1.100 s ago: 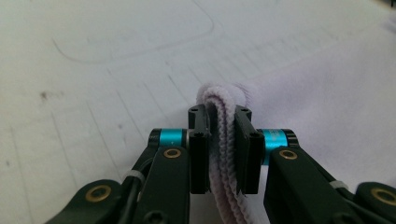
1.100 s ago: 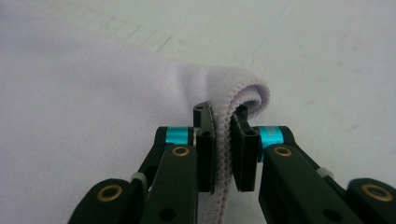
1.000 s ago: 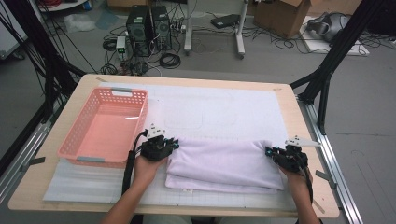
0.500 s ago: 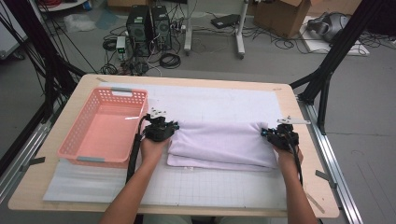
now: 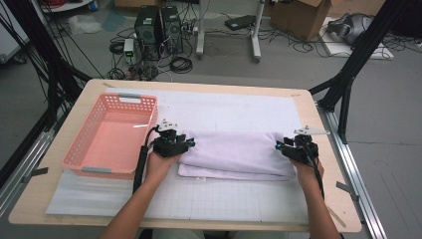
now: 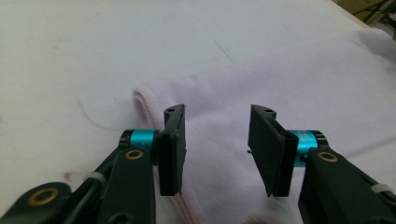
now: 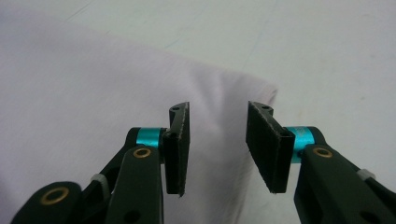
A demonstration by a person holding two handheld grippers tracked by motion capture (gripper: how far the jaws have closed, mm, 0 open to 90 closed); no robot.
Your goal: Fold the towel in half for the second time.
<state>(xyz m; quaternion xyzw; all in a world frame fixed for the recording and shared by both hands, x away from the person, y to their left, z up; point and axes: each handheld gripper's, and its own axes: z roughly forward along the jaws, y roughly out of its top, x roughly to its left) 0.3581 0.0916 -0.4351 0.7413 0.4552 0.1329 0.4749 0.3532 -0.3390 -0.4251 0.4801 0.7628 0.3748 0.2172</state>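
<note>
A folded pale lilac towel (image 5: 234, 154) lies across the white mat (image 5: 224, 107) in the high view. My left gripper (image 5: 188, 144) rests at the towel's left end and my right gripper (image 5: 279, 147) at its right end. Both have just been opening. In the left gripper view the black jaws of my left gripper (image 6: 215, 140) stand apart over the towel (image 6: 299, 84) near its folded corner, pressing on nothing. In the right gripper view my right gripper (image 7: 217, 140) is likewise open above the towel (image 7: 93, 88) near its corner, and the cloth lies loose below.
A pink plastic basket (image 5: 113, 134), empty, stands on the left part of the table, close to my left hand. The wooden table edge (image 5: 333, 149) runs just right of my right gripper. Bare mat lies beyond and in front of the towel.
Both grippers carried the towel's near edge away from the person, folding it over, then let go. The towel now lies narrower and farther back.
</note>
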